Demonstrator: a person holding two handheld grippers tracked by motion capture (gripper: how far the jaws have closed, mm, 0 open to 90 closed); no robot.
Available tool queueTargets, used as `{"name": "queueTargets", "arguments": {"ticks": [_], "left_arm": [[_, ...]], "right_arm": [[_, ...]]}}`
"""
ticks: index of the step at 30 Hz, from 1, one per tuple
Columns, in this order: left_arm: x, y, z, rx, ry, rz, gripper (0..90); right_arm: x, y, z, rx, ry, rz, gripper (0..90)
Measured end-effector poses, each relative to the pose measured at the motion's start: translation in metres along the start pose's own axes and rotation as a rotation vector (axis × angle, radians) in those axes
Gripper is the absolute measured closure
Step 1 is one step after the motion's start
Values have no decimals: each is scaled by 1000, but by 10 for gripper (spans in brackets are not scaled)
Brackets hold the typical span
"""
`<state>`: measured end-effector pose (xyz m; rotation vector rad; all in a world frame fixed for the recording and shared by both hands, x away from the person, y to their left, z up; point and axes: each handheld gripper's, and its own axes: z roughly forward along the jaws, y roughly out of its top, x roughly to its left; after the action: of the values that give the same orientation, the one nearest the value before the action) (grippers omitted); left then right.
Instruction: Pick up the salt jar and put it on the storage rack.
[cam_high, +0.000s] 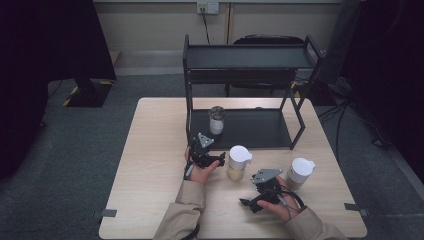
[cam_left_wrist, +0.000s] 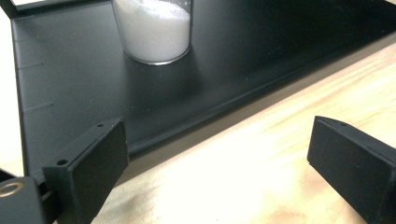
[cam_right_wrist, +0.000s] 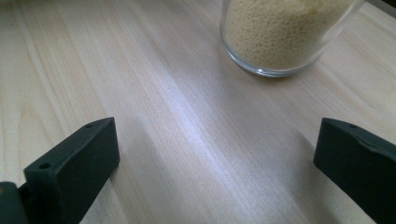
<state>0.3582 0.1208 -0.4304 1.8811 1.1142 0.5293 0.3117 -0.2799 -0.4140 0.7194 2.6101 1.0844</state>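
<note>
Both jaws of my left hand-held gripper (cam_left_wrist: 217, 154) stand released before the clear white-powder glass jar (cam_left_wrist: 154, 30); my right hand-held gripper (cam_right_wrist: 215, 163) gapes, facing the clear yellow-grain glass jar (cam_right_wrist: 285, 32).

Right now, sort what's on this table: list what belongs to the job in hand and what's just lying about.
In the job:
- left tongs, open
- right tongs, open
- jar of white powder on the rack's lower shelf
- jar of yellow grains on the table

Lying about:
- white-lidded jar at the right
- rack's top shelf
</note>
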Motion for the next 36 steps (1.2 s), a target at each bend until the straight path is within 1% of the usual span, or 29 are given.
{"name": "queueTargets", "arguments": {"ticks": [1, 7, 8, 13, 14, 15, 18, 26, 28, 30, 32, 36], "left_arm": [[0, 0, -1, 5, 2, 7, 49], [3, -2, -10, -2, 7, 5, 49], [4, -4, -13, -5, 5, 5, 49], [6, -7, -19, -8, 1, 8, 47], [6, -8, -19, -13, -1, 0, 47], [6, -8, -21, -9, 0, 5, 47], [6, -11, -23, -7, -1, 4, 47], [11, -19, -30, 9, 2, -12, 47], [12, -21, -32, 11, 6, -11, 47], [13, -24, -34, 12, 3, -19, 47], [13, -25, -36, 19, 4, -13, 47], [13, -29, -38, 25, 8, -24, 47]], "right_arm": [[0, 0, 0, 0, 0, 0, 0], [0, 0, 0, 0, 0, 0, 0], [0, 0, 0, 0, 0, 0, 0], [0, 0, 0, 0, 0, 0, 0], [0, 0, 0, 0, 0, 0, 0], [0, 0, 0, 0, 0, 0, 0], [0, 0, 0, 0, 0, -1, 0], [0, 0, 0, 0, 0, 0, 0], [0, 0, 0, 0, 0, 0, 0], [0, 0, 0, 0, 0, 0, 0], [0, 0, 0, 0, 0, 0, 0], [0, 0, 0, 0, 0, 0, 0]]}}
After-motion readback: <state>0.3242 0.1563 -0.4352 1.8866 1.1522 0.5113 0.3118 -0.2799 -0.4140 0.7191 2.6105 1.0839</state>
